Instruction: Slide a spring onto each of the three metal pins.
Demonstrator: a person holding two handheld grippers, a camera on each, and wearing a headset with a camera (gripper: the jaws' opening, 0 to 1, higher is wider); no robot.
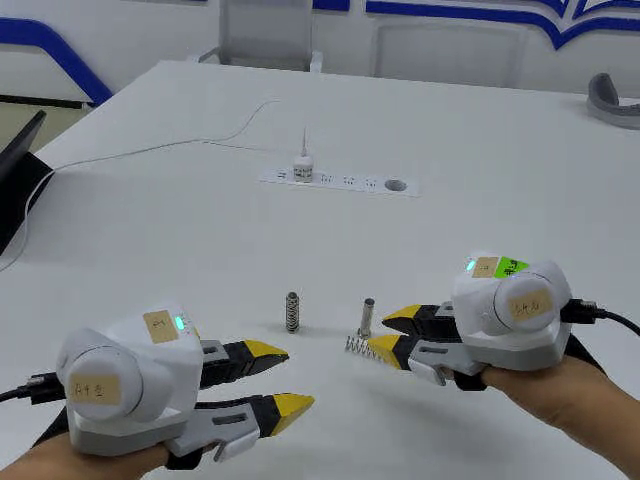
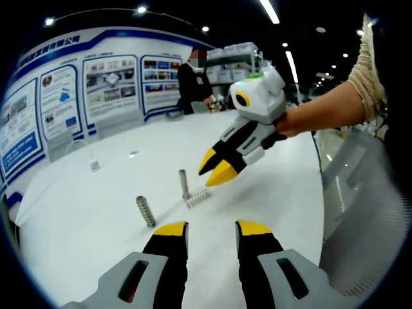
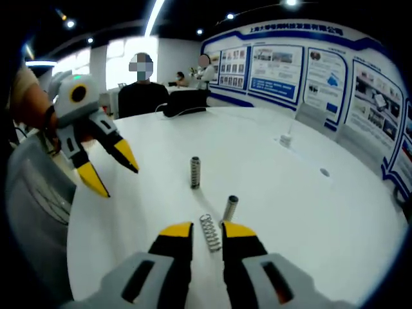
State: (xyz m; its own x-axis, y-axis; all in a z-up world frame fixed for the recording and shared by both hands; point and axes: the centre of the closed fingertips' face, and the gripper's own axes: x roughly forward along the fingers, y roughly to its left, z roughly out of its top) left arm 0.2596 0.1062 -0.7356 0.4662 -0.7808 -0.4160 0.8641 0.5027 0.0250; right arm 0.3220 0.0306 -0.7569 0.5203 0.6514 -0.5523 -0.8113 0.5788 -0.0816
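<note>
Two short metal pins stand upright on the white table. The left pin wears a spring; it also shows as the sprung pin and the sprung pin. The right pin is bare. A loose spring lies flat beside its base, seen as the spring and the spring. My right gripper is open, its yellow tips just over that spring's near end. My left gripper is open and holds nothing, a little short of the sprung pin.
A white power strip with a plugged adapter and a thin cable lies mid-table. A dark object sits at the left edge and a grey curved piece at the far right. People stand beyond the table.
</note>
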